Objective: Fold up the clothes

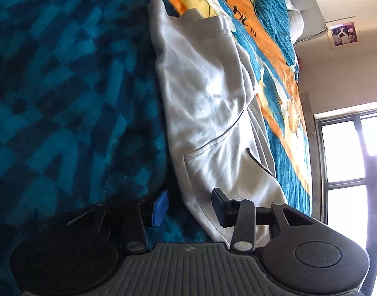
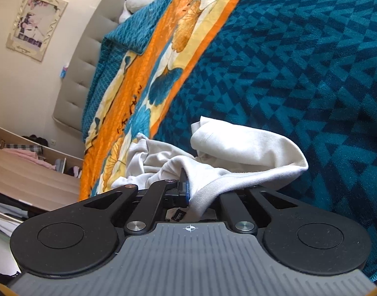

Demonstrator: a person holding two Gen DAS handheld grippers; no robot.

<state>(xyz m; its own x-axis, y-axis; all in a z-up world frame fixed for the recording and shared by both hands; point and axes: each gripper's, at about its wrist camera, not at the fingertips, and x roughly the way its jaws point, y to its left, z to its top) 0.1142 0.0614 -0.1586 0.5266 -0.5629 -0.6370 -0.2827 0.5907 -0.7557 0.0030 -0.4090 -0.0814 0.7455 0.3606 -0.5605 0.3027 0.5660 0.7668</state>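
A white hooded sweatshirt (image 1: pixel 210 103) lies stretched on the blue patterned blanket (image 1: pixel 65 86), its front pocket seam and a dark drawstring showing. My left gripper (image 1: pixel 188 208) is open, its two fingers straddling the sweatshirt's near edge. In the right wrist view the same white sweatshirt (image 2: pixel 237 153) is bunched up in front of the camera. My right gripper (image 2: pixel 200 192) is shut on its ribbed hem, which drapes over and hides the right finger.
An orange, yellow and teal flowered blanket (image 2: pixel 148 74) lies along the bed beside the blue one. A padded headboard (image 2: pixel 84 69) and white pillows (image 2: pixel 139 0) stand at the far end. A window (image 1: pixel 348 160) is beyond the bed. Wooden shelves with clothes (image 2: pixel 28 157) stand beside the bed.
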